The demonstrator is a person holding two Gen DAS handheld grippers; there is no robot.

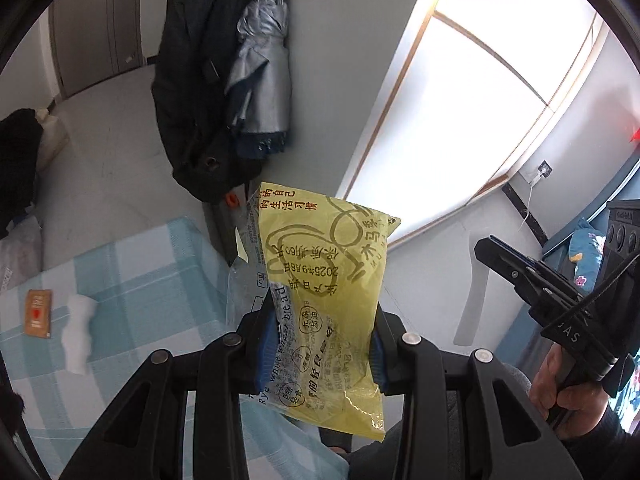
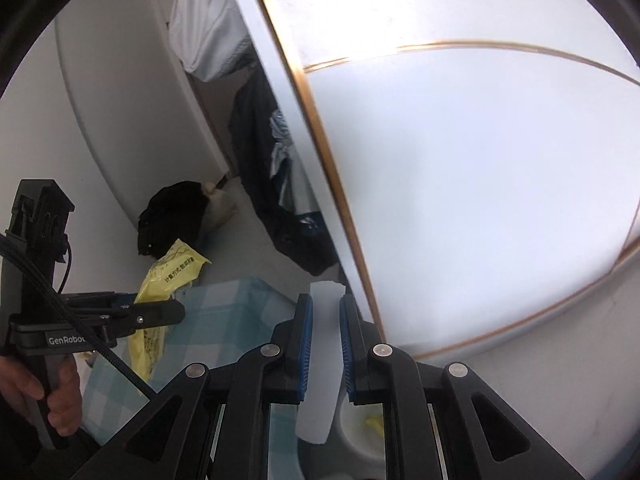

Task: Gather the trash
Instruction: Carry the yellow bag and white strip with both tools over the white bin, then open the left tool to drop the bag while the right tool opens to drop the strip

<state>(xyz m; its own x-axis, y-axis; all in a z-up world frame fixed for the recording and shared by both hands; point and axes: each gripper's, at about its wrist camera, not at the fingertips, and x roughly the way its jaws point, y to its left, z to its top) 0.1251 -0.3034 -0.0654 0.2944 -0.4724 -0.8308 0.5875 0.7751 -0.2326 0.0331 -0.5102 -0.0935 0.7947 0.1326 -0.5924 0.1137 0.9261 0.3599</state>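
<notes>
Left wrist view: the left hand-held gripper (image 1: 322, 344) clamps a yellow bread wrapper (image 1: 324, 280) above the checked worktop (image 1: 152, 280). The right hand-held gripper (image 2: 324, 344) pinches a white strip (image 2: 322, 344). Both grips should probably stay firm until over a bin; none is identifiable.

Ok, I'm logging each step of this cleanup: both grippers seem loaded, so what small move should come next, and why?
Probably lower the right gripper and release its white foam strip into the white round bin that shows just below its fingers. Yellow scraps seem to lie inside the bin already. The left gripper, clamped on the yellow plastic bread wrapper, can follow.
</notes>
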